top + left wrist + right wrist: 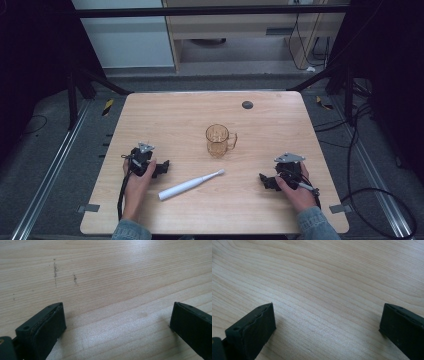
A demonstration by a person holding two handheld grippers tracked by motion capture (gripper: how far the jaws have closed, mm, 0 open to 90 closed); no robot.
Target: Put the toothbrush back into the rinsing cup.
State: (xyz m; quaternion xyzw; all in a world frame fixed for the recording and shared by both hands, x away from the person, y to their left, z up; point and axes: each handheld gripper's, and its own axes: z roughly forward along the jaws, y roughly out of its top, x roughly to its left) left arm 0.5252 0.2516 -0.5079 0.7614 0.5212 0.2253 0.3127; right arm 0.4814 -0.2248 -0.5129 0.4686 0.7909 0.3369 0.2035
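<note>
1. High view: both grippers rest low on the wooden table (270, 210) near its front edge, the left gripper (162, 169) toward the front left corner and the right gripper (263, 180) toward the front right corner, each pointing inward. Between them a white electric toothbrush (190, 184) lies flat and slantwise, its brush head aimed at the table's middle. Just beyond it an amber glass mug (218, 141) stands upright near the centre, handle turned toward the right edge; it looks empty. A dark round spot (247, 105) sits near the far edge. Nothing is grasped, so I judge the work to be at its start, most likely lifting the toothbrush and standing it in the mug.

2. Left gripper view: the left gripper (117, 322) has its jaws spread wide with bare wood between them and nothing held. The next move would call for swinging toward the toothbrush handle, which lies near this gripper, and straddling it squarely.

3. Right gripper view: the right gripper (327, 322) likewise stands wide open over plain table grain, holding nothing. It could steady the mug if needed.
</note>
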